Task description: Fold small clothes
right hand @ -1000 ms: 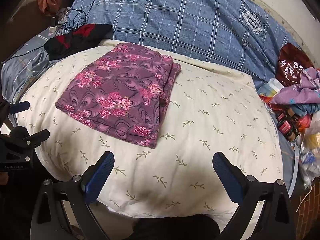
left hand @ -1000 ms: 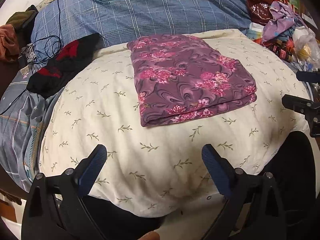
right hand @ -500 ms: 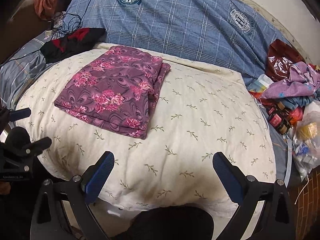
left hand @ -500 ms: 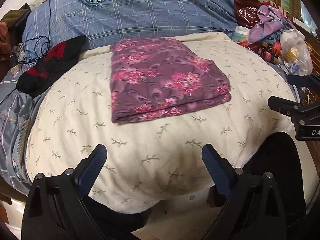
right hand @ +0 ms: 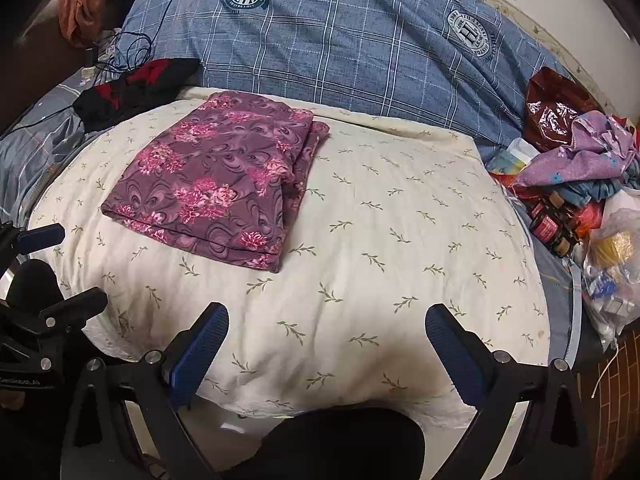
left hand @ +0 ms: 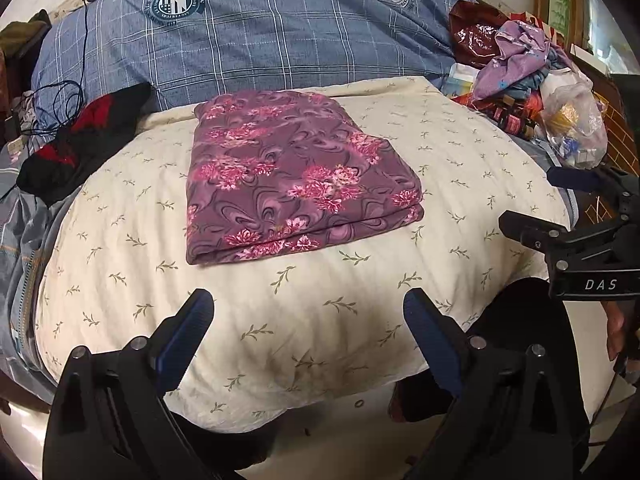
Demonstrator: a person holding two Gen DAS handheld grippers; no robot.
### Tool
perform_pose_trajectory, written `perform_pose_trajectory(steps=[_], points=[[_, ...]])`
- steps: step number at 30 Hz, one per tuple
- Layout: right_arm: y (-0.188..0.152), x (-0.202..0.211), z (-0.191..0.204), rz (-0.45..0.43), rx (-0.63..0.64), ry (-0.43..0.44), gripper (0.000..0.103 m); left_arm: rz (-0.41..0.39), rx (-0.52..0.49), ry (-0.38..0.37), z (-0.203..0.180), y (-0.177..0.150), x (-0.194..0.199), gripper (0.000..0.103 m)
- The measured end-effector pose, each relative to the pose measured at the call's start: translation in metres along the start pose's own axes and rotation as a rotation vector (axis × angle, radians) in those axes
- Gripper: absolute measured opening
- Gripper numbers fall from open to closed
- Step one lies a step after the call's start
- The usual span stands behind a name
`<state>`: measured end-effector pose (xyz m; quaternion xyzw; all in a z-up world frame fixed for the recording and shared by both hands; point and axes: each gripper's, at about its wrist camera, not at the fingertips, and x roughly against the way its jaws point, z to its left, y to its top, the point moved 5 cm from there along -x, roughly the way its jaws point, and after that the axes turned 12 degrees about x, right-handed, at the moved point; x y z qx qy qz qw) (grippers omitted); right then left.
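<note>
A purple garment with pink flowers [left hand: 296, 176] lies folded into a thick rectangle on a cream quilt with a leaf print [left hand: 304, 312]. It also shows in the right wrist view [right hand: 216, 184], left of centre. My left gripper [left hand: 308, 320] is open and empty, held back over the quilt's near edge. My right gripper [right hand: 326, 332] is open and empty, also near the quilt's front edge. Each gripper shows at the side of the other's view, the right one [left hand: 560, 208] and the left one [right hand: 60, 272].
A blue checked duvet [left hand: 260, 40] lies behind the quilt. A black and red garment [left hand: 80, 136] and cables lie at the left. A pile of clothes, bags and bottles [right hand: 580, 184] sits at the right. The bed edge and floor are just below the grippers.
Both grippers have drawn back from the folded garment and stayed open. The garment has not moved.
</note>
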<state>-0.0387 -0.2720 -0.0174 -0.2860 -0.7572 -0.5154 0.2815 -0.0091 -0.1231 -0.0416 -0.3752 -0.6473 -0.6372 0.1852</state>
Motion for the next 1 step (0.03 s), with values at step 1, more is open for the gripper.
perform_pose_trajectory(steps=[1], points=[[-0.0003,0.0001,-0.0009,0.0,0.0,0.0,0.1,0.002,-0.001,0.002,-0.0005,0.0,-0.0006,0.097]])
